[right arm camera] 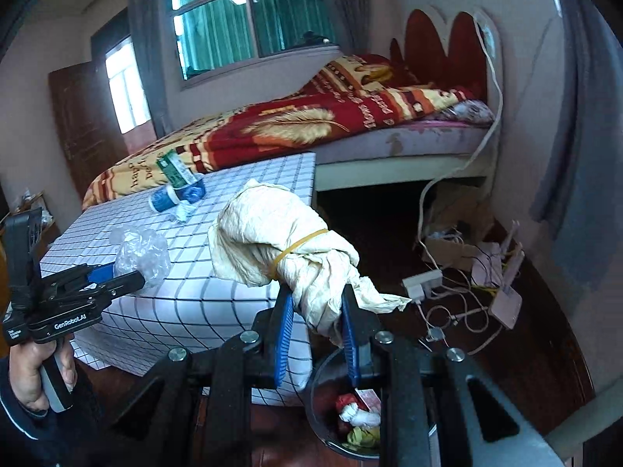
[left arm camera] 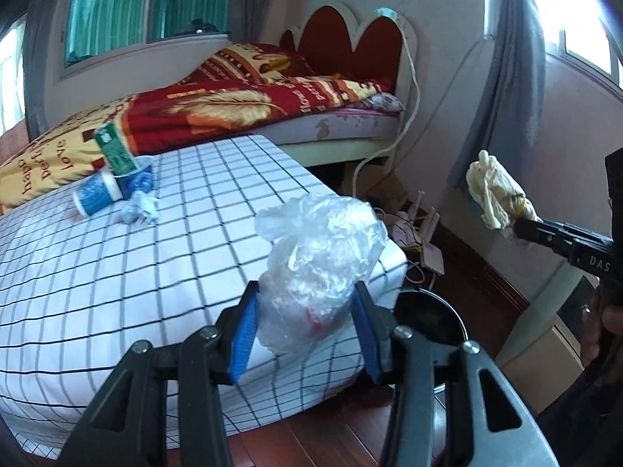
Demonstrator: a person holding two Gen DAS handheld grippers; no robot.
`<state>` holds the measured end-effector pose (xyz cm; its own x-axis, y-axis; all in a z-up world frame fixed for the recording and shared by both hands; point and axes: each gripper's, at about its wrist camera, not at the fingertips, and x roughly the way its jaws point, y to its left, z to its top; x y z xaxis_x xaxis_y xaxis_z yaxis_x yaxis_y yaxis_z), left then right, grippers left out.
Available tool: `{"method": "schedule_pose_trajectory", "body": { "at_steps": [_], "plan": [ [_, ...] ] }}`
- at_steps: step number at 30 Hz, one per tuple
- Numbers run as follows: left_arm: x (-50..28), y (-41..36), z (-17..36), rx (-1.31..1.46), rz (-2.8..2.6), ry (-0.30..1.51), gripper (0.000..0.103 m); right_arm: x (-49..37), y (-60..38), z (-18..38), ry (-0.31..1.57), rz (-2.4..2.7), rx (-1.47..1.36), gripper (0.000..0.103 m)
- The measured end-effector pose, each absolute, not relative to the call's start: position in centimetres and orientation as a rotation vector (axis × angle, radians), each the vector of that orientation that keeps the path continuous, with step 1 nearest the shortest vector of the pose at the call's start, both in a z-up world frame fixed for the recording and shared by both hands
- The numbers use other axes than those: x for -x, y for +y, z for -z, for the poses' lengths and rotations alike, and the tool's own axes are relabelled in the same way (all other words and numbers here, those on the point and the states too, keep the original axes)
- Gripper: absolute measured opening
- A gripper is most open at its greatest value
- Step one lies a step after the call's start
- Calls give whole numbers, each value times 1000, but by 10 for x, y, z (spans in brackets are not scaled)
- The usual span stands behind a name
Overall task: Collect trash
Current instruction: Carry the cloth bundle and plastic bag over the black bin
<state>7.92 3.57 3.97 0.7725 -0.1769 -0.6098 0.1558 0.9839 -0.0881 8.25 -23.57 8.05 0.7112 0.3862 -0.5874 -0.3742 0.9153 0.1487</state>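
My left gripper (left arm camera: 307, 330) is shut on a crumpled clear plastic bag (left arm camera: 323, 257) and holds it over the near corner of the checked table (left arm camera: 117, 272). My right gripper (right arm camera: 317, 334) is shut on a cream paper wad (right arm camera: 280, 241) bound with a rubber band, held above the black trash bin (right arm camera: 323, 408), which holds some scraps. The bin also shows in the left wrist view (left arm camera: 428, 311) beside the table corner. On the table's far side lie blue cups (left arm camera: 97, 194), a green carton (left arm camera: 115, 151) and a crumpled blue wrapper (left arm camera: 140, 212).
A bed with a red and yellow blanket (left arm camera: 233, 109) stands behind the table. Cables and a power strip (right arm camera: 459, 284) lie on the wooden floor by the wall. Grey curtains (left arm camera: 510, 97) hang on the right.
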Motion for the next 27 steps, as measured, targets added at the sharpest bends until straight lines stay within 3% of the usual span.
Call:
{"method": "schedule_pose_trajectory", "body": {
  "at_steps": [27],
  "plan": [
    [-91, -92, 33, -49, 418, 853, 47, -64, -339, 5, 862, -159, 0, 25]
  ]
}}
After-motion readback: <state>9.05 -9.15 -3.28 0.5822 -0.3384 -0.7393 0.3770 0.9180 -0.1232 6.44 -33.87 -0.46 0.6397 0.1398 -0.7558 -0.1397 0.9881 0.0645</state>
